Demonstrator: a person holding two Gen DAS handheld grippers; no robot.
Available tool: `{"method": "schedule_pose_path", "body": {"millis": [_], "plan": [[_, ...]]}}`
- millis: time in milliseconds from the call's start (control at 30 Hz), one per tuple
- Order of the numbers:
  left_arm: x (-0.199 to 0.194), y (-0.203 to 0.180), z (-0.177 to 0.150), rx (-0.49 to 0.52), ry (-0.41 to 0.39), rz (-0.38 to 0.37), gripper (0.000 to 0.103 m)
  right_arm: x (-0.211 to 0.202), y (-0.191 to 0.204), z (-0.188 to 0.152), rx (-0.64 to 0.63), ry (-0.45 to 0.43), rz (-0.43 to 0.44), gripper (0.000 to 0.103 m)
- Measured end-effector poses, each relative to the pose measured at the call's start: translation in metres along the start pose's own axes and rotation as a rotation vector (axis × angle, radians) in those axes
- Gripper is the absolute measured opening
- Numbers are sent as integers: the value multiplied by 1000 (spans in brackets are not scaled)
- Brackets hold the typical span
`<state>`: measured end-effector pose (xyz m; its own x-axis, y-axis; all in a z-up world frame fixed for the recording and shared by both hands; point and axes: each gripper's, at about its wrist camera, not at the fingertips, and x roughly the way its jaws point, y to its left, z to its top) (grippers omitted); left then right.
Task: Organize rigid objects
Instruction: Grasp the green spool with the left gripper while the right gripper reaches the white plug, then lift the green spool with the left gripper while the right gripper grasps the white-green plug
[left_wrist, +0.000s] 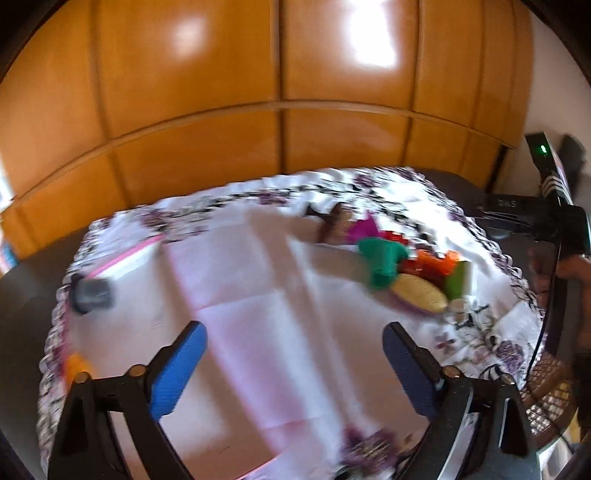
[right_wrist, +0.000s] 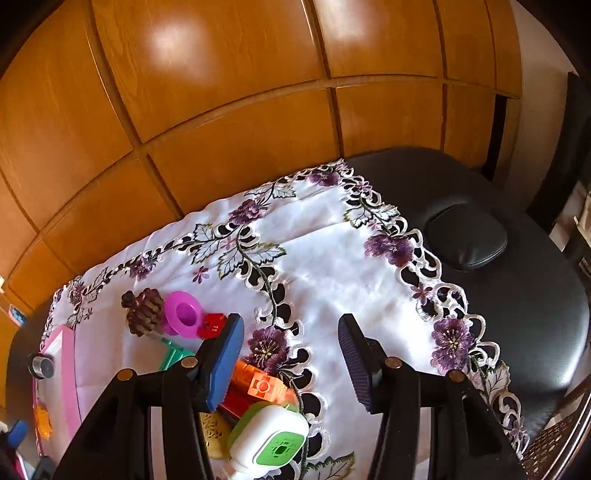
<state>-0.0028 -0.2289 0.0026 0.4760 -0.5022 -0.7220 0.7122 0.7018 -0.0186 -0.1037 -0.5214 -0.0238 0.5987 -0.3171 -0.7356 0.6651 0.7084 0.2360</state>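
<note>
- The left hand-held gripper (left_wrist: 293, 363) hangs over bare white cloth (left_wrist: 258, 295), its jaws wide apart with nothing between them.
- The right hand-held gripper (right_wrist: 291, 363) stands half open and empty, just beside the toy pile.
- The toys lie clustered on the embroidered cloth over the desk (right_wrist: 517, 295): an orange brick (right_wrist: 260, 386), a white-and-green box (right_wrist: 269, 437), a pink ring (right_wrist: 183, 314) and a brown pinecone-like piece (right_wrist: 144, 312).
- All look light, hard plastic or wood, and probably slick.
- The brick's flat sides suit the pads best; I would take the ring across its rim.
</note>
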Motion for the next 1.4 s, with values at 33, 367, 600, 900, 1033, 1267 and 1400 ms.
{"method": "schedule_pose_path", "body": {"millis": [33, 367, 600, 900, 1033, 1267, 1400], "plan": [[10, -8, 6, 9, 16, -22, 90, -1, 2, -2, 1, 1, 6, 54], [92, -46, 40, 6, 149, -128, 75, 6, -4, -2, 36, 39, 29, 54], [140, -63, 60, 10, 198, -150, 75, 12, -4, -2, 41, 63, 44, 54], [173, -64, 56, 0, 231, -173, 30, 17, -2, -3, 30, 90, 56, 54], [152, -48, 37, -54, 215, -146, 30, 17, -3, -3, 38, 94, 57, 54], [98, -46, -22, -2, 152, -91, 30, 26, -6, -5, 53, 141, 56, 54], [87, -45, -36, -5, 133, -92, 30, 36, -4, -11, 47, 202, 66, 54]]}}
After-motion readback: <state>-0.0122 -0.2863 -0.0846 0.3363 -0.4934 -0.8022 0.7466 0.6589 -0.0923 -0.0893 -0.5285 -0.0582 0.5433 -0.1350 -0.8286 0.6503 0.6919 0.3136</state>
